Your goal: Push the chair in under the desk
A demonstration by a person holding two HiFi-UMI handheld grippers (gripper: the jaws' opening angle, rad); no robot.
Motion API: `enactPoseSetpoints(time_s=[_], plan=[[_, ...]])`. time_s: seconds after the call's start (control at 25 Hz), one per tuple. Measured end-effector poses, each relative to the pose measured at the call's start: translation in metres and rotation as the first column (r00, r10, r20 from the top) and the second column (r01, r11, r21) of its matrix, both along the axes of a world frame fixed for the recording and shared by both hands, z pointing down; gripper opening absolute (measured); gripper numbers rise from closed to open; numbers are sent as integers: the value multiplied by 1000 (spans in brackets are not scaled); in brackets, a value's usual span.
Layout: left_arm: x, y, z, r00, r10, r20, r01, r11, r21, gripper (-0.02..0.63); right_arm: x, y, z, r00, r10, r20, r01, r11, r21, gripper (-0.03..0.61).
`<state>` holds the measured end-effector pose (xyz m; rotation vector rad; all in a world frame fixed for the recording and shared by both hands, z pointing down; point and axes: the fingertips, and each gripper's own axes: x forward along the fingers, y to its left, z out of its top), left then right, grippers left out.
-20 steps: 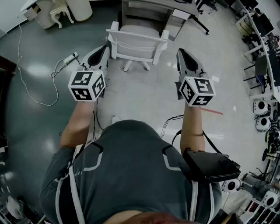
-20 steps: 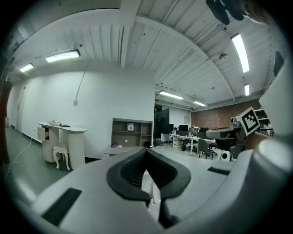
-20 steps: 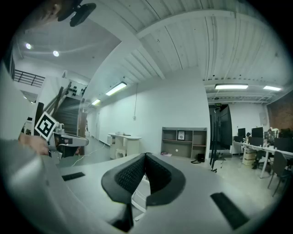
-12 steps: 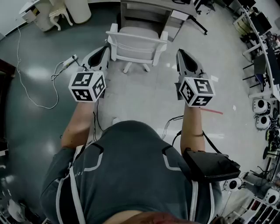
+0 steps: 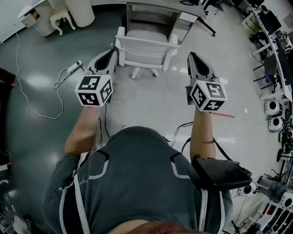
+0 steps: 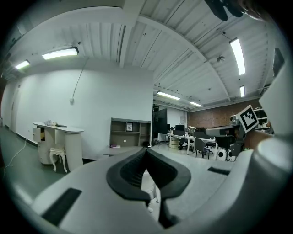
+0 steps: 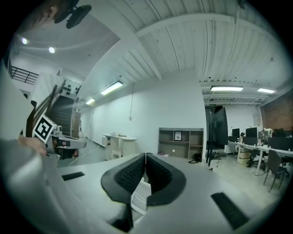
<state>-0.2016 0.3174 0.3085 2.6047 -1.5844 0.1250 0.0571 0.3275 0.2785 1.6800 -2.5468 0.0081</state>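
A white chair [image 5: 145, 47] stands on the floor with its back toward me, in front of a grey desk [image 5: 158, 6] at the top of the head view. My left gripper [image 5: 111, 51] is shut and empty, level with the chair's left armrest and just left of it. On the other side my right gripper [image 5: 191, 55] is also shut and empty, a short way right of the chair's right armrest. In the left gripper view the jaws [image 6: 146, 151] meet, with part of the chair [image 6: 150, 185] behind them. The right gripper [image 7: 145, 156] shows closed jaws over the chair [image 7: 139, 197].
A power strip with a white cable [image 5: 69, 69] lies on the floor at the left. A white side table and stool [image 5: 58, 15] stand at the far left. Robot equipment [image 5: 274, 118] and office desks line the right side. A red strip [image 5: 222, 116] marks the floor.
Both grippers and the view have edged slightly forward toward the chair and desk. The jaws stay shut and the chair has hardly moved.
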Motion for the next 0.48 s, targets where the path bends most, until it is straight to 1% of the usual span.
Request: enactPoseSetpoints(time_s=[0.16, 0.28, 0.48], plan=[[-17, -11, 7, 999, 41, 17, -42, 999, 7, 9, -16, -3, 3, 1000, 31, -6, -31, 1000, -2, 31], [-26, -20, 16, 997, 70, 36, -70, 997, 9, 11, -27, -3, 10, 998, 47, -29, -47, 999, -8, 32], [-33, -32, 25, 995, 94, 27, -94, 996, -4, 11, -37, -16, 25, 998, 42, -48, -44, 998, -49, 34]])
